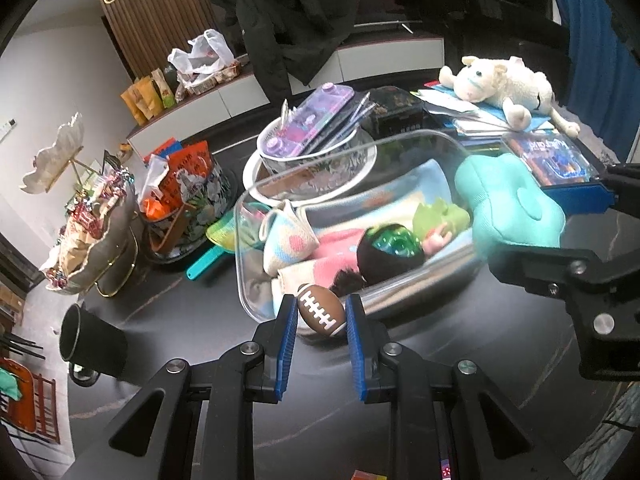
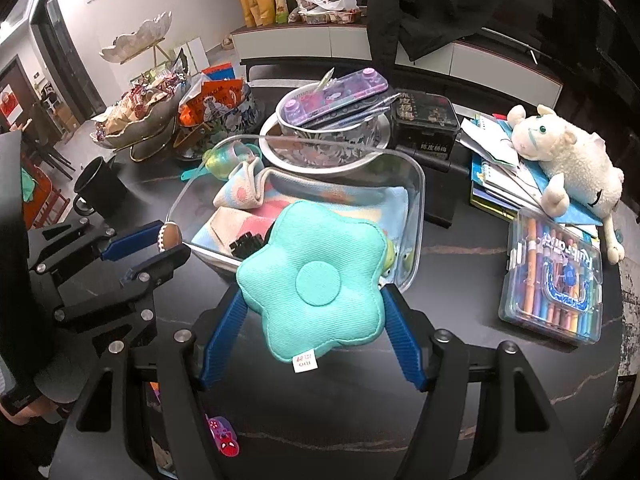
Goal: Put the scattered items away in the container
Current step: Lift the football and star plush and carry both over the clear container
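Holding one toy in each pair of tongs, we work at the clear plastic container (image 1: 256,280) on the dark desk (image 1: 420,344). Our left tongs (image 1: 321,314) are closed on a small brown toy football (image 1: 321,312), gripped between the blue fingers (image 1: 287,344) at the container's near wall. Our right tongs (image 2: 316,300) stand fairly wide, their two blue fingers (image 2: 222,336) pressing the sides of a teal flower-shaped cushion (image 2: 316,280), which hangs over the container's near corner; a small white label shows at its lower edge. Inside the container we see a pastel blanket (image 2: 352,204), a folded pastel sock (image 1: 286,236), a green toy (image 1: 444,216) and a dark round item (image 1: 384,252) with a shiny green centre. Behind the container stands a patterned bowl (image 2: 332,148) carrying a purple handheld game (image 2: 336,94). To the right of the container, in the right wrist view, lie a clear case of markers (image 2: 556,280) and a cream plush lamb (image 2: 568,160) on a stack of papers. To the left of the container lies a black mug (image 2: 100,188), on its side.
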`<action>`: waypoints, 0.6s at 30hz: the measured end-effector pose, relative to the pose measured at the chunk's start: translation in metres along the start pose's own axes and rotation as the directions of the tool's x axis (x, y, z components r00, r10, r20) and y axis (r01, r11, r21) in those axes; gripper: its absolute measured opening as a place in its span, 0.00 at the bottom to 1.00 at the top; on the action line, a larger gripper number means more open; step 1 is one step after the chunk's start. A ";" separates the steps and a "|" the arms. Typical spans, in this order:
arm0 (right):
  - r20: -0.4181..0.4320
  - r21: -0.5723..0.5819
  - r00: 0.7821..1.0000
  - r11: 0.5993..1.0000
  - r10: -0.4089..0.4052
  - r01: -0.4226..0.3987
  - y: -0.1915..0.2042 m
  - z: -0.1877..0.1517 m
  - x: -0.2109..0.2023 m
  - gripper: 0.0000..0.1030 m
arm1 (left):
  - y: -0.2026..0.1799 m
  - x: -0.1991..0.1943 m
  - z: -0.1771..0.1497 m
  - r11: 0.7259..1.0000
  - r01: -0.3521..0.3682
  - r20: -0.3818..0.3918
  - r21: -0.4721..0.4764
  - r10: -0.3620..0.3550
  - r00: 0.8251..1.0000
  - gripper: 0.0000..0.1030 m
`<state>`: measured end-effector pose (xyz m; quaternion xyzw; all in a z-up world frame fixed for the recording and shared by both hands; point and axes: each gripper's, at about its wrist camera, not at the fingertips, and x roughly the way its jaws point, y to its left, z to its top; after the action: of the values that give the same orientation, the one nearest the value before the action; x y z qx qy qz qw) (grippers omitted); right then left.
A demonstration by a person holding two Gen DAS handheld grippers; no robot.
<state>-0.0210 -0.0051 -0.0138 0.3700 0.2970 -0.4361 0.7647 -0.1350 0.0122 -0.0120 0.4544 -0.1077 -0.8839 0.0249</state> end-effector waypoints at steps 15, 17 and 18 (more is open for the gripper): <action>-0.002 0.021 1.000 1.000 -0.003 0.003 -0.010 0.024 0.011 0.64 | 0.010 0.006 0.039 1.000 -0.017 0.021 0.008 0.016 1.000 0.21; -0.005 0.023 1.000 1.000 -0.004 0.004 -0.012 0.027 0.013 0.64 | 0.012 0.007 0.047 1.000 -0.019 0.029 0.006 0.018 0.999 0.21; -0.006 0.023 1.000 1.000 -0.005 0.006 -0.013 0.029 0.014 0.64 | 0.013 0.008 0.050 1.000 -0.018 0.032 0.004 0.018 0.999 0.21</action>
<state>-0.0223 -0.0397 -0.0127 0.3792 0.2951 -0.4406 0.7583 -0.1805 0.0073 0.0125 0.4392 -0.1141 -0.8906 0.0303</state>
